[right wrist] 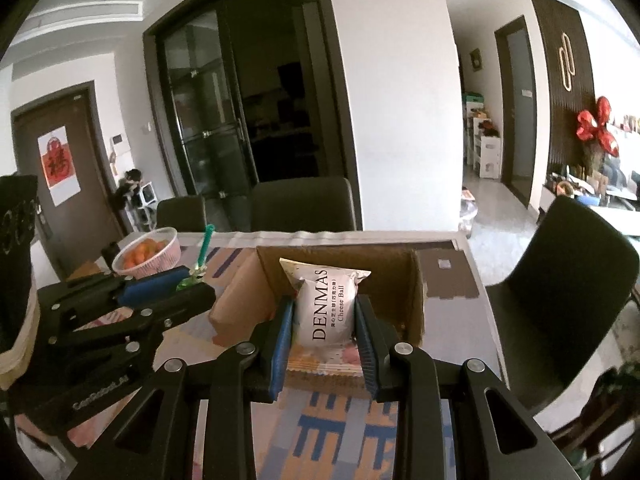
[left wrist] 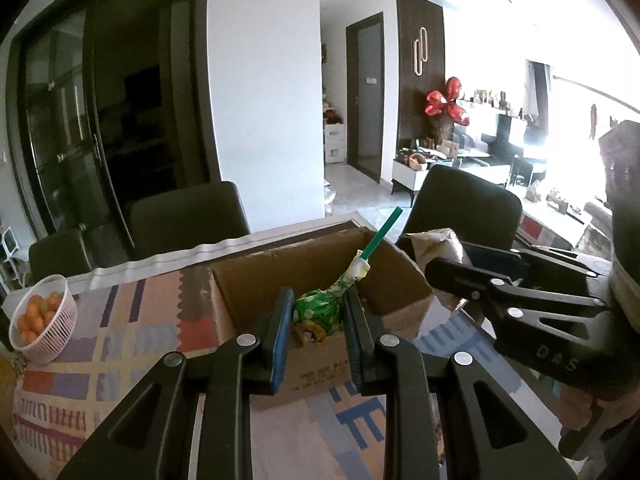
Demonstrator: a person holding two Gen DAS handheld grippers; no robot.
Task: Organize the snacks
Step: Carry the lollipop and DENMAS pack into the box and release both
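My left gripper (left wrist: 316, 308) is shut on a green-wrapped lollipop (left wrist: 320, 308) whose green stick (left wrist: 382, 232) points up and away. It hangs just in front of an open cardboard box (left wrist: 320, 260) on the patterned tablecloth. My right gripper (right wrist: 325, 312) is shut on a white cheese ball packet (right wrist: 326, 308), held upright before the same box (right wrist: 416, 280). In the left wrist view the right gripper (left wrist: 432, 272) sits at the right with its packet (left wrist: 436, 246). From the right wrist, the left gripper (right wrist: 176, 286) and lollipop (right wrist: 192, 280) show at the left.
A white basket of small oranges (left wrist: 42, 320) stands on the table's left side, also the basket (right wrist: 148, 256). Dark chairs (left wrist: 188, 220) line the far edge, another chair (right wrist: 560, 292) at the right. The box flap (right wrist: 448, 276) lies flat to the right.
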